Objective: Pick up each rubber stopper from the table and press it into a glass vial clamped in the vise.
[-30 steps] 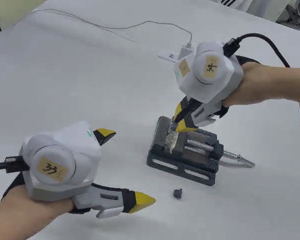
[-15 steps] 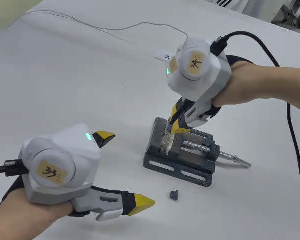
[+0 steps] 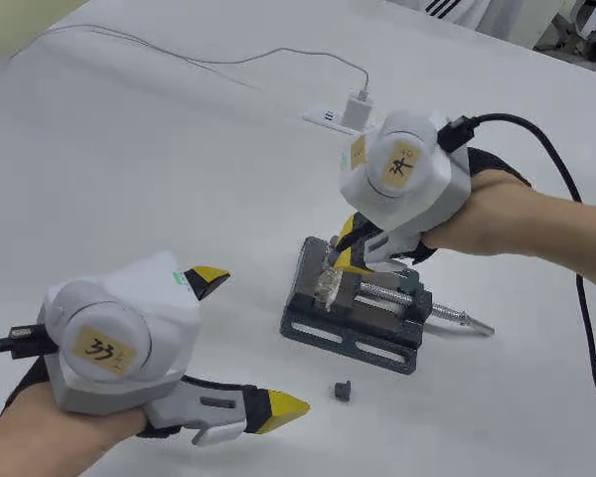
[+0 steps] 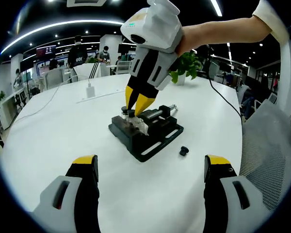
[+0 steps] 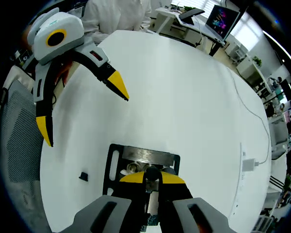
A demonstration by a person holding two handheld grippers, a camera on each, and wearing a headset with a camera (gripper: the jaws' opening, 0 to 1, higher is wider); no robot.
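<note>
A dark vise (image 3: 354, 320) stands on the white table and clamps glass vials (image 3: 326, 286) upright at its left end. My right gripper (image 3: 344, 254) reaches down onto the vial tops. In the right gripper view its yellow tips (image 5: 153, 178) are shut on a dark rubber stopper (image 5: 152, 174) just over the vials (image 5: 133, 168). Another loose stopper (image 3: 342, 391) lies in front of the vise. My left gripper (image 3: 245, 343) hovers open and holding nothing at the lower left. The left gripper view looks past it (image 4: 150, 162) at the vise (image 4: 145, 131) and the loose stopper (image 4: 184, 151).
A white power strip with a charger (image 3: 345, 111) and a thin cable lies behind the vise. The vise's screw handle (image 3: 464, 319) sticks out to the right. A mesh chair (image 4: 271, 145) stands beside the table, and people sit in the background.
My right gripper has rolled and sunk a little over the vise, its tips staying at the vial tops. The left gripper has barely moved. The head camera has shifted.
</note>
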